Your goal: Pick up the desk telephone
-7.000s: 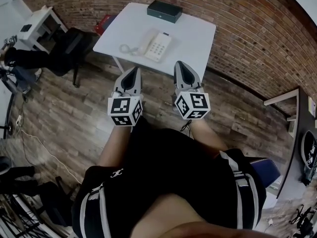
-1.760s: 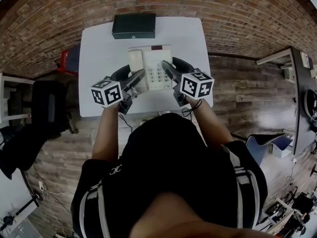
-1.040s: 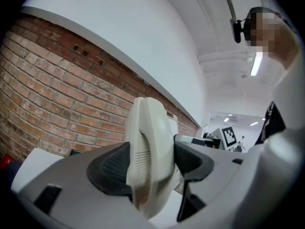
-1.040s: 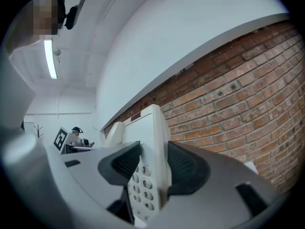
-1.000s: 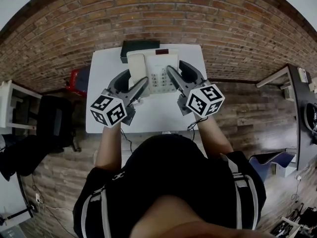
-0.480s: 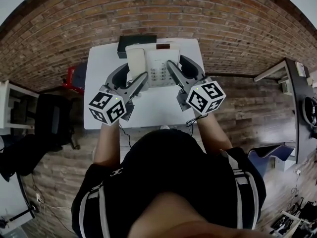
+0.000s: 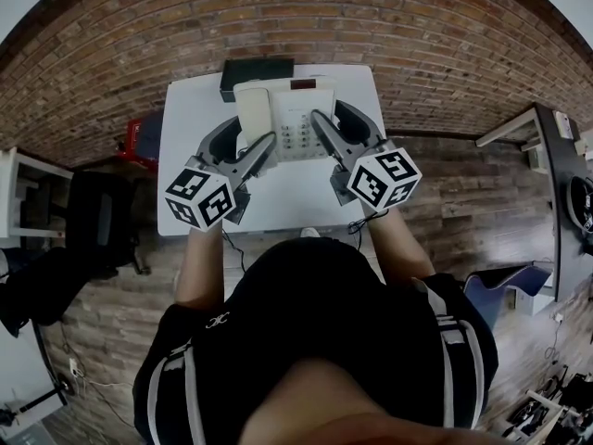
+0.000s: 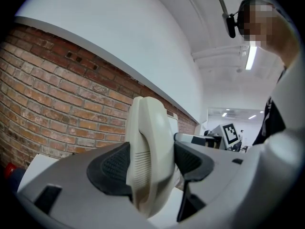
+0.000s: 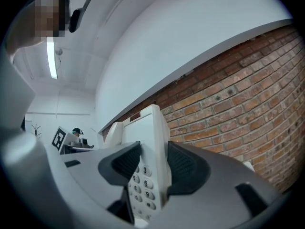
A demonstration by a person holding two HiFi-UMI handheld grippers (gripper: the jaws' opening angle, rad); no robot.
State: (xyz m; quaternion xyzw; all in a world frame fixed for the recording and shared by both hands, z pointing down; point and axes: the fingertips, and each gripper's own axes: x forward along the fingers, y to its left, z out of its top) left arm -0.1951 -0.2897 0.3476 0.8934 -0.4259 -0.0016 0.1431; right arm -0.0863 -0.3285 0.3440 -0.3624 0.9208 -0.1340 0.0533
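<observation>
The cream desk telephone (image 7: 285,117) hangs above the white table (image 7: 190,197), held from both sides. My left gripper (image 7: 248,140) is shut on its handset side; in the left gripper view the handset (image 8: 147,149) is pinched between the dark pads (image 8: 114,167). My right gripper (image 7: 335,130) is shut on the keypad side. The right gripper view shows the phone's body with number keys (image 9: 151,149) clamped between both pads (image 9: 186,168). The phone's cord is hidden.
A dark flat box (image 7: 256,67) lies at the table's far edge, partly behind the phone. A brick wall (image 7: 435,44) runs behind the table. A red item (image 7: 139,137) and a dark chair (image 7: 93,221) stand to the left, another desk (image 7: 542,123) to the right.
Both grippers came from in front of the table to the phone's two sides and shut on it, and it rose off the tabletop. Over the last second it has hardly moved.
</observation>
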